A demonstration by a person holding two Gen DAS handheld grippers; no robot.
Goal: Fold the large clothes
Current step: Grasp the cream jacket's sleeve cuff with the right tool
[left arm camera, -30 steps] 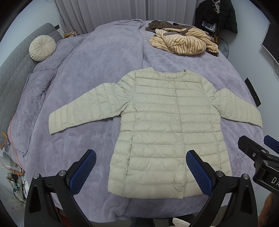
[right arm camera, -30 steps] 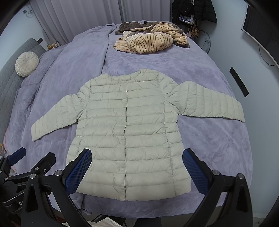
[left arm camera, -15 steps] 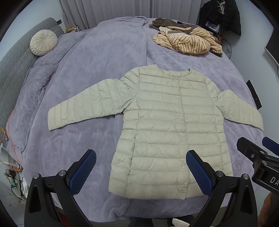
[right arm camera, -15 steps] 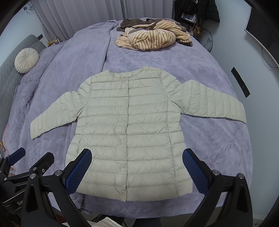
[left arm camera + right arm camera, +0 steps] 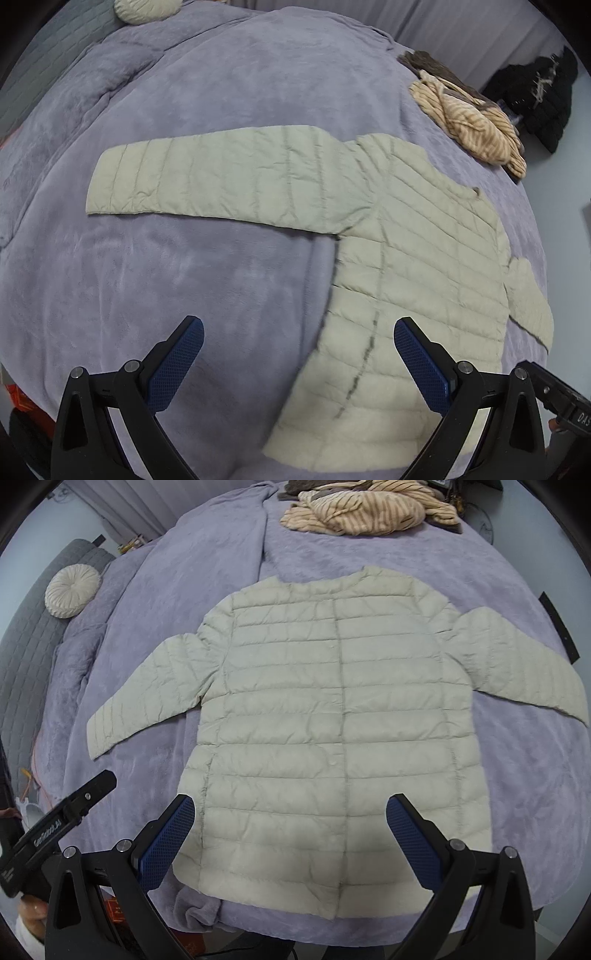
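A pale green quilted jacket [image 5: 332, 716] lies flat, front up, sleeves spread, on a purple blanket. In the left wrist view the jacket [image 5: 424, 266] sits right of centre and its left sleeve [image 5: 221, 181] stretches out to the left. My left gripper [image 5: 295, 354] is open and empty, above the blanket beside the jacket's lower left edge. My right gripper [image 5: 290, 834] is open and empty, above the jacket's hem. The left gripper's body [image 5: 55, 823] shows at the lower left of the right wrist view.
A striped beige garment [image 5: 354, 513] and a brown one are heaped at the far end of the bed. A round cream cushion [image 5: 72, 590] lies by the grey headboard [image 5: 29, 646]. Dark clothes [image 5: 546, 96] hang at the far right. The bed's near edge is just below both grippers.
Both grippers have moved closer to the bed. The left one swung left and now faces the left sleeve. The jacket has not moved and both grippers stay open.
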